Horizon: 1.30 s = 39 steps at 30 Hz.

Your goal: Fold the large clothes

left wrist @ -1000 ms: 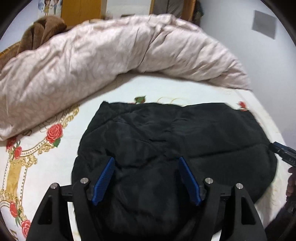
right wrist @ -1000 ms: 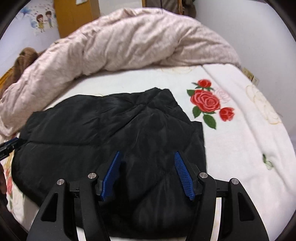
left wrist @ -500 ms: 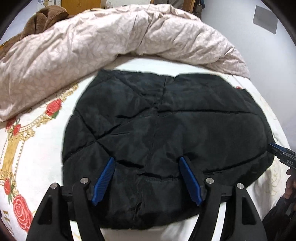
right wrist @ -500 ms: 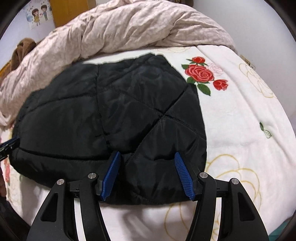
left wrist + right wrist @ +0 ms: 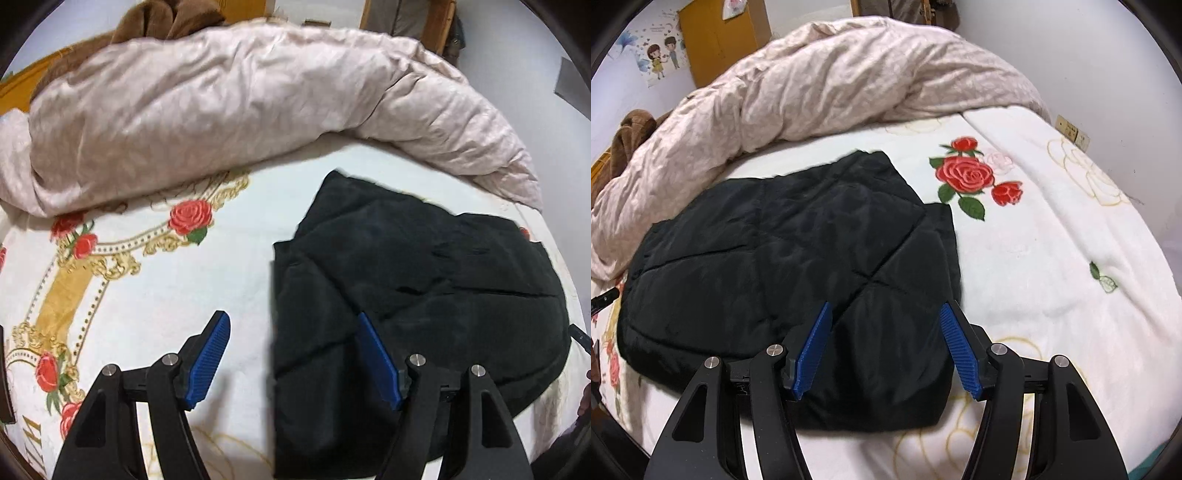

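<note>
Black quilted padding fills most of both views: the jacket (image 5: 783, 266) lies folded into a thick bundle on the rose-printed bedsheet (image 5: 1052, 258), in the lower centre of the right wrist view and the lower right of the left wrist view, with the crumpled pink duvet (image 5: 221, 110) heaped across the top of both frames.

My left gripper (image 5: 295, 354) stands released with nothing between its blue pads; one pad sits over bare sheet, the other over the jacket's left edge. My right gripper (image 5: 884, 347) is likewise released and empty, hanging above the bundle's near right corner. I judge the fold nearly finished, with perhaps a last tidy or another fold to come.

What worries me is the puffiness. The fabric looks slick and springy, so a shallow pinch could catch only the top layer and peel the fold open when lifted. Coming in at the left edge with one pad on the sheet, I might snag the sheet too and drag the bundle askew. If my two hands lift unevenly, the stacked layers could slide apart.
</note>
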Tool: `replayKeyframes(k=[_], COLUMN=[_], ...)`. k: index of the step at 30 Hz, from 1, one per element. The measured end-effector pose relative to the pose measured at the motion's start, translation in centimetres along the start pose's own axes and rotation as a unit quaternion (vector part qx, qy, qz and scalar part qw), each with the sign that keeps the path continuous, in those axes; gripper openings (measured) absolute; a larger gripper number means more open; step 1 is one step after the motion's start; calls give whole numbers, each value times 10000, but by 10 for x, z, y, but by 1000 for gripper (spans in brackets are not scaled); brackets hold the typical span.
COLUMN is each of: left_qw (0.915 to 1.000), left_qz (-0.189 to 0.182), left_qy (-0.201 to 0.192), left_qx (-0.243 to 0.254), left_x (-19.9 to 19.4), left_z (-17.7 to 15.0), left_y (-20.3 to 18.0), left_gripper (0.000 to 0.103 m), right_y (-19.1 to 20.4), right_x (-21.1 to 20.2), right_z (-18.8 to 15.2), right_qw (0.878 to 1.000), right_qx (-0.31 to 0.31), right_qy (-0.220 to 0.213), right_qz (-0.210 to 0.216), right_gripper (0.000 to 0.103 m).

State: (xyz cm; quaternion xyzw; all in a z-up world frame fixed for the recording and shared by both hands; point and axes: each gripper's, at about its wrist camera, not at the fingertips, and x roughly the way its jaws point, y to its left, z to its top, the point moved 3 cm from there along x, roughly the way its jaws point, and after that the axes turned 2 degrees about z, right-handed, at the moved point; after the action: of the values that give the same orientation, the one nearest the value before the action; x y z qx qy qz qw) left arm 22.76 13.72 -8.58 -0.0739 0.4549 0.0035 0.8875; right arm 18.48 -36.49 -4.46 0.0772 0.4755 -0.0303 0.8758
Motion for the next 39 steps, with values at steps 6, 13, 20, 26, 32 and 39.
replayKeyframes(k=[6,13,20,26,32,39], left_qw=[9988,9977,9923,9839,9836,9799], left_qz=[-212,-463,-958,-1449,-1559,-1747], left_qy=[429,477,654,661,676,704], left_qx=[-107,-107,-427,-810,-610,-661], left_x=[41,58,72,74,87,101], left_z=[-7,3,5,-10,3,11], left_y=[-4,-7,3,11,3,-6], left_gripper=[73,79,81,81,83,81], right_y=[-23,-34,-50,-53,-49,-39], right_x=[37,54,77,76,92,102], right_z=[-4,-1,3,-7,4,13], right_qw=[9983,9953,9831,9749,9714,9709], right_qx=[315,578,975,1166,1098,1025], right_qy=[496,611,818,898,942,968], right_qz=[53,487,1314,1669,1883,1937], right_gripper=[73,76,79,79,79,64])
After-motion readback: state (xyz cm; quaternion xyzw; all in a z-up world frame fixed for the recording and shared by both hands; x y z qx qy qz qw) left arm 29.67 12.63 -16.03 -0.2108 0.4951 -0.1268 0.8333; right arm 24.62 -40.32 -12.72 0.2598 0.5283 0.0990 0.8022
